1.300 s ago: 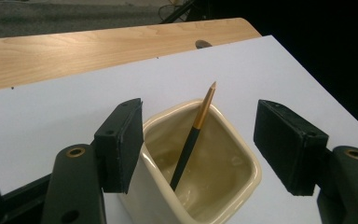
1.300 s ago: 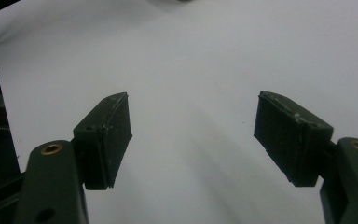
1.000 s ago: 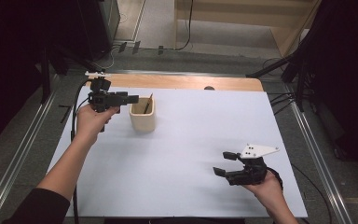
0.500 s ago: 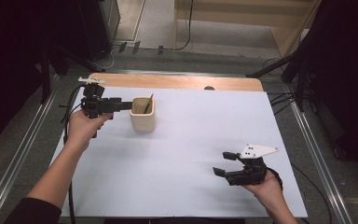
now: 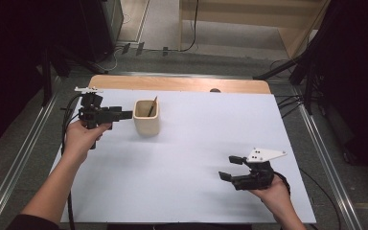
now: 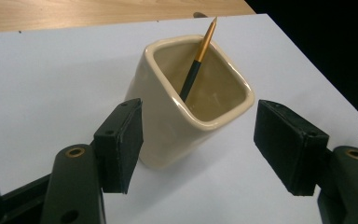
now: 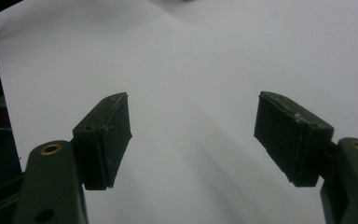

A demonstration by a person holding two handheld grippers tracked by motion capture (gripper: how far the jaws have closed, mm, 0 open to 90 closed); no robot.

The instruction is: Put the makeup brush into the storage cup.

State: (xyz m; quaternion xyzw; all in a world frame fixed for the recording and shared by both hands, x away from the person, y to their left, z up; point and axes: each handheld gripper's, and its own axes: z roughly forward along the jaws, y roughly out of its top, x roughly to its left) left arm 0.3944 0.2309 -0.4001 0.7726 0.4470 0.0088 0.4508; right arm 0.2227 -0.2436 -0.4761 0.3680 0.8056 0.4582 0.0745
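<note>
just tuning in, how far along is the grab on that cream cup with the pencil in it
Done: the left gripper is lined up at the cream cup, fingers open on either side. In hand: nothing; no pad presses on it, and the pencil leans inside. Left: closing and lifting. The right gripper waits open over the white table sheet.

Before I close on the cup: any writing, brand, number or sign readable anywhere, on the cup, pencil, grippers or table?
None: no readable text in any view.
Cream cup: plain glazed walls, no mark.
Pencil in the cup: black and gold, no lettering visible.
Left hand-held gripper and right hand-held gripper: bare black pads, brass screws, no labels.
White table sheet: blank.
</note>
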